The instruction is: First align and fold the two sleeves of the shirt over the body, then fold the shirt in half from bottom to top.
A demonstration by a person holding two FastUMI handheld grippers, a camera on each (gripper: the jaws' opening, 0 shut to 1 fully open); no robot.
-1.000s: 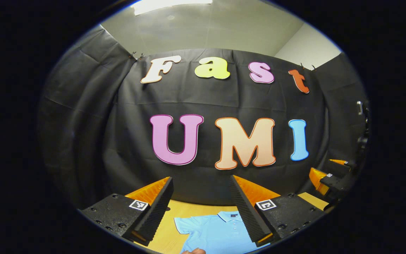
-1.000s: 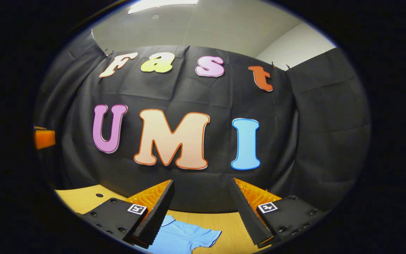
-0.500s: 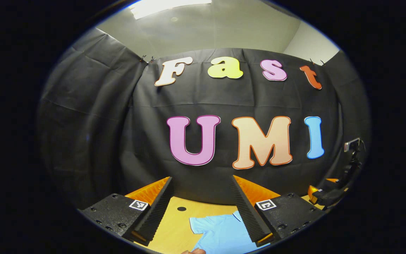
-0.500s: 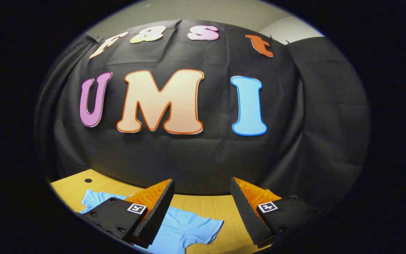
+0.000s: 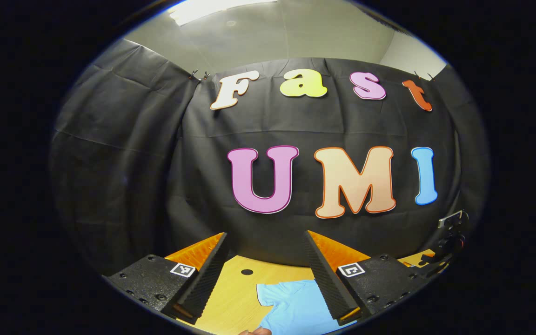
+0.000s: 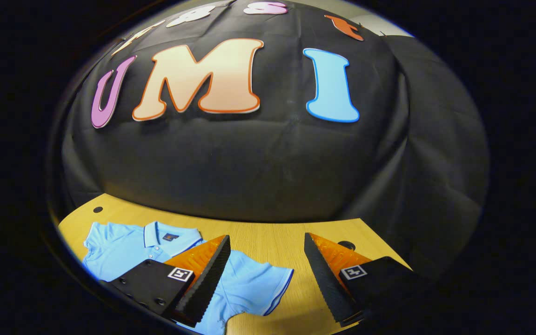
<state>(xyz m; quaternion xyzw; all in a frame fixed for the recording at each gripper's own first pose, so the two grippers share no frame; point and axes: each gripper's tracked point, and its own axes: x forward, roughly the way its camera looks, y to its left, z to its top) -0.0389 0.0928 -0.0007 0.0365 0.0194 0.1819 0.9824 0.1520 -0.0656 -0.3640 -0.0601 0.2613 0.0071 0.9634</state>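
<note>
A light blue polo shirt lies flat on the wooden table, collar toward the back wall. Its short sleeve spreads out between my right gripper's fingers. My right gripper hangs open above the table, its left finger over the shirt's shoulder. In the left gripper view the shirt shows low down with its other sleeve spread. My left gripper is open and holds nothing. The other gripper shows at the far right edge.
The black cloth wall stands close behind the table. Round holes sit in the tabletop near the back. A fingertip of a hand peeks in at the bottom edge. Bare wood lies right of the sleeve.
My right gripper has tipped downward, bringing the table and most of the shirt into sight. My left gripper has swung a little left, so the shirt slid right. Both stayed open.
</note>
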